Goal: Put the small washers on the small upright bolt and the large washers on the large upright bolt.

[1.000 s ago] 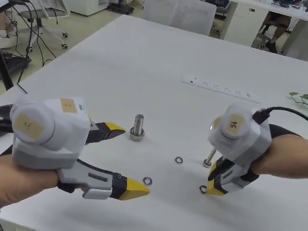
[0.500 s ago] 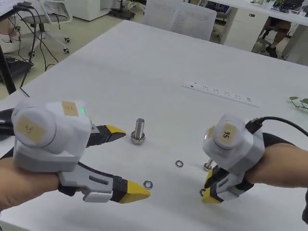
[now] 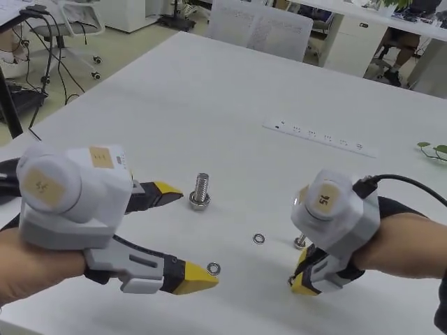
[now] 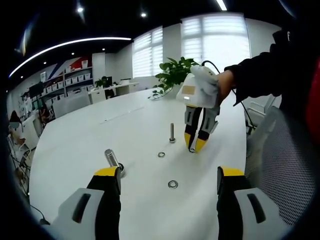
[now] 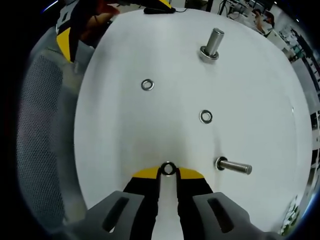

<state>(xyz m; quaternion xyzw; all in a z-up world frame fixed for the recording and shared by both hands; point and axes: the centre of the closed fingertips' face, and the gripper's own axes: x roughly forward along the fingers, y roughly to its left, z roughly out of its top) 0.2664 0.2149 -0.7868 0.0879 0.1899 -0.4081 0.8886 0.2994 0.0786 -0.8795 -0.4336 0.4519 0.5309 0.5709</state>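
A large upright bolt [image 3: 200, 190] stands mid-table, with the small upright bolt [image 3: 300, 241] to its right. My right gripper [image 3: 299, 280] points down at the table just in front of the small bolt. It is shut on a washer [image 5: 168, 169] pinched at its yellow tips. Two loose washers lie flat: one [image 3: 259, 239] between the bolts, the other [image 3: 214, 268] near my left gripper's lower tip. My left gripper [image 3: 186, 233] is open and holds nothing, and the large bolt [image 4: 112, 160] stands just beyond its left jaw.
A white power strip [image 3: 318, 137] lies across the table further back. Chairs and desks stand beyond the far edge, and a green leaf [image 3: 434, 149] shows at the right. The white tabletop [image 3: 209, 105] is bare behind the bolts.
The right gripper has edged slightly down and toward me, its tips staying at the washer. The left gripper and the loose washers stay as they were.
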